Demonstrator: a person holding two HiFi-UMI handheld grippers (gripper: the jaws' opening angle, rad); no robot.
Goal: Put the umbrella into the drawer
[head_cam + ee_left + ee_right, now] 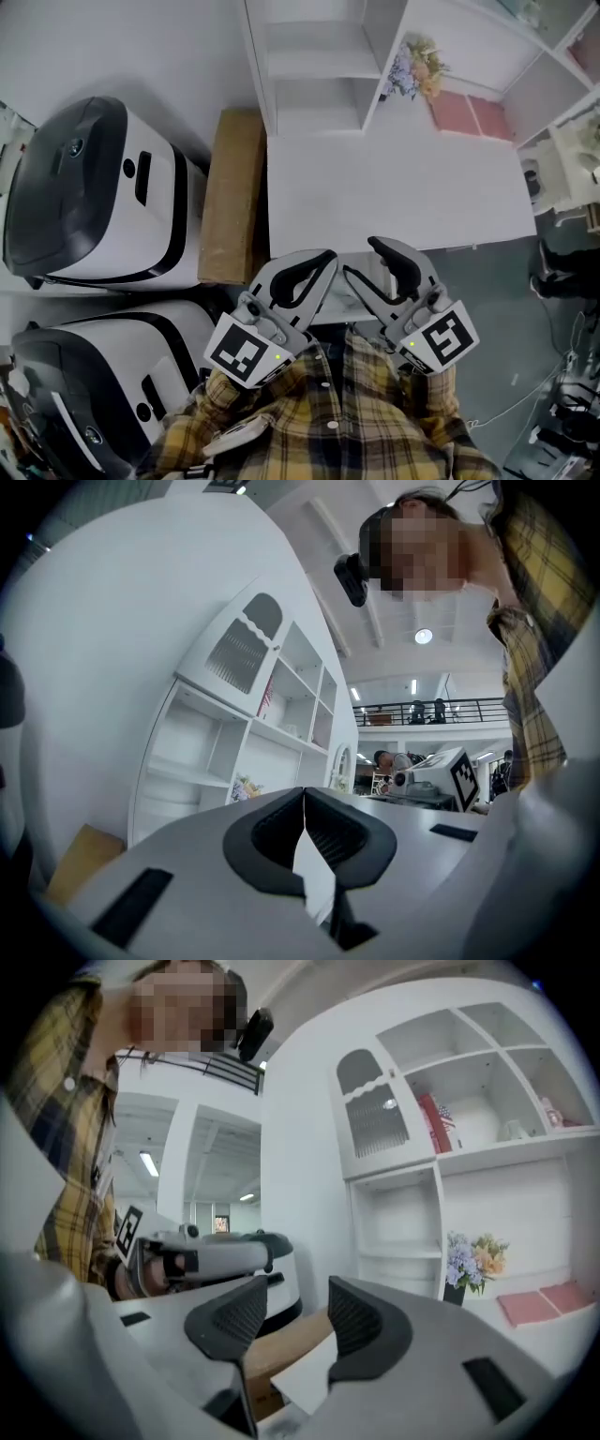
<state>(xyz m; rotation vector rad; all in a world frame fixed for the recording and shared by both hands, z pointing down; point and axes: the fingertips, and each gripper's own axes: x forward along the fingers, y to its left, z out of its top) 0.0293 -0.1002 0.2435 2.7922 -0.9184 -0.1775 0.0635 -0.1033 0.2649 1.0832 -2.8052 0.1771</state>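
No umbrella and no drawer show in any view. Both grippers hang close in front of the person's plaid shirt (pixel 337 422), over the near edge of the white desk top (pixel 394 187). My left gripper (pixel 328 256) points level, its jaws shut with nothing between them; its dark pads meet in the left gripper view (pixel 303 803). My right gripper (pixel 359 259) stands beside it with its jaws apart and empty; a clear gap shows between the pads (pixel 295 1312) in the right gripper view. The two grippers' tips nearly meet.
A white shelf unit (pixel 319 66) stands at the back of the desk, with flowers (pixel 417 66) and pink books (pixel 469 112). A brown cardboard box (pixel 230 197) lies left of the desk. Two white-and-black machines (pixel 84 187) (pixel 94 384) fill the left side.
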